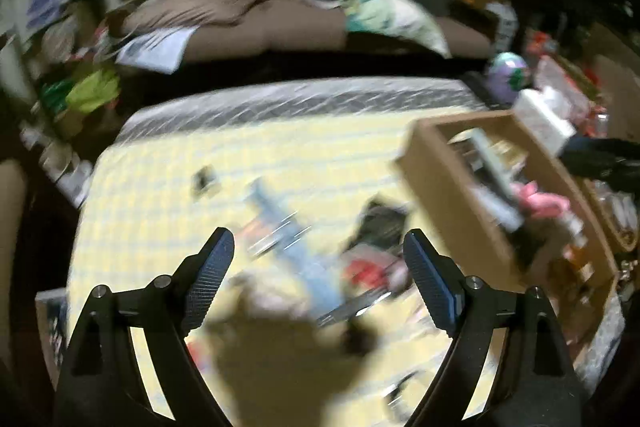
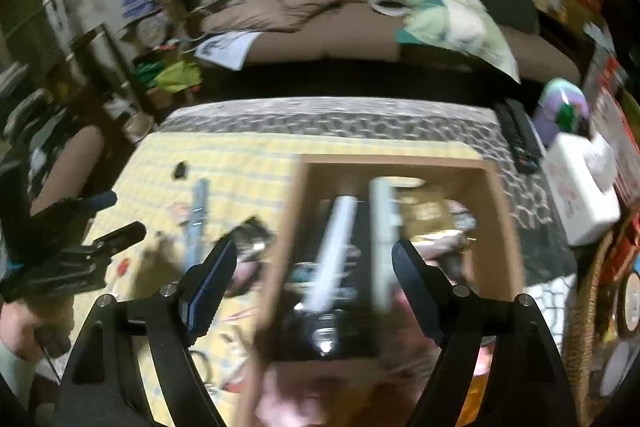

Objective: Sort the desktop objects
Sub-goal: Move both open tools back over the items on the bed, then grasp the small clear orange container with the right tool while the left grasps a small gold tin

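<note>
Yellow cloth, box rt edge.

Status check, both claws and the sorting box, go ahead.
Left claw open, empty, above blurred clutter on the yellow cloth. Right claw open, empty, over the cardboard box, already holding items. Heavy motion blur; nothing seen blocking.

A brown sofa stands against the far wall, with a green-and-white printed pillow lying on its right seat and a sheet of paper on its left end. Right of the tabletop sit a white tissue box and a purple rounded object; a cluttered shelf stands at the left.
</note>
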A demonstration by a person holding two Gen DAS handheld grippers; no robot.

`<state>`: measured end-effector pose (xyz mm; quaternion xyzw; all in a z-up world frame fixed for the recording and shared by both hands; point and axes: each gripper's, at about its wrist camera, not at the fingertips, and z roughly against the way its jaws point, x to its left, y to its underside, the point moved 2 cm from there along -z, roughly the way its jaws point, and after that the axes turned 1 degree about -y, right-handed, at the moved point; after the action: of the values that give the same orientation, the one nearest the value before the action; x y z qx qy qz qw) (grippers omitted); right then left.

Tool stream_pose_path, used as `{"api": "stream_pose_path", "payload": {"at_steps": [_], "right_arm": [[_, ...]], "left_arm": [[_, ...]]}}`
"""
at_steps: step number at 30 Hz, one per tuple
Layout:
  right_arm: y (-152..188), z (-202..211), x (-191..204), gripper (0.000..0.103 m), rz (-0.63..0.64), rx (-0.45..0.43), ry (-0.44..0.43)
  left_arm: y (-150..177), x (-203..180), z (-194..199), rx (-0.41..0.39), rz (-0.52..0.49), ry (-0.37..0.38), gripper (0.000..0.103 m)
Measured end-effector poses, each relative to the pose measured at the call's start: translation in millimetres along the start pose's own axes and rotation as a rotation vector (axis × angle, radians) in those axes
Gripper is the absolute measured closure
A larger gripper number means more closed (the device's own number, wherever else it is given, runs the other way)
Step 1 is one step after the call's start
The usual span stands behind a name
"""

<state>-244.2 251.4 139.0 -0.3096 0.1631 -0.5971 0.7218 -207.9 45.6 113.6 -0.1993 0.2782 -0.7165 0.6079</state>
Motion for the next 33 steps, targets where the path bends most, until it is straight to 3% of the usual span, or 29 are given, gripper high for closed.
{"api": "stream_pose_path", "payload": {"at_steps": [2, 8, 14, 18, 21, 23, 27, 28, 30, 33], "right_arm": [[2, -6, 29, 0.020, 0.029, 0.005, -0.028], [6, -52, 90, 0.020, 0.051, 0.069, -0.097], [1, -95, 117, 0.020, 0.003, 0.106, -0.132], [-10, -124, 121, 0.020, -0.032, 0.111, -0.115], [-16, -142, 126, 0.021, -0.031, 0.110, -0.094], [-18, -152, 129, 0.027, -0.019, 0.108, -0.078], [-21, -175, 138, 0.039, 0.021, 0.120, -0.077], [-21, -181, 141, 0.040, 0.036, 0.126, -0.077], [-19, -191, 149, 0.040, 0.070, 0.131, -0.069], [-16, -206, 160, 0.040, 0.105, 0.140, -0.069]], "left_arm": [[16, 23, 2, 0.007, 0.017, -0.025, 0.010], [53, 62, -7, 0.037, 0.046, -0.056, 0.009], [61, 52, -42, 0.065, -0.016, -0.042, 0.009], [60, 51, -76, 0.112, 0.073, -0.012, 0.010], [58, 49, -94, 0.119, 0.126, -0.002, 0.021], [59, 48, -103, 0.136, 0.140, -0.001, 0.042], [63, 46, -109, 0.112, 0.105, -0.049, 0.060], [63, 49, -108, 0.103, 0.106, -0.050, 0.072], [66, 59, -106, 0.087, 0.141, -0.009, 0.074], [68, 68, -100, 0.081, 0.149, -0.009, 0.082]]}}
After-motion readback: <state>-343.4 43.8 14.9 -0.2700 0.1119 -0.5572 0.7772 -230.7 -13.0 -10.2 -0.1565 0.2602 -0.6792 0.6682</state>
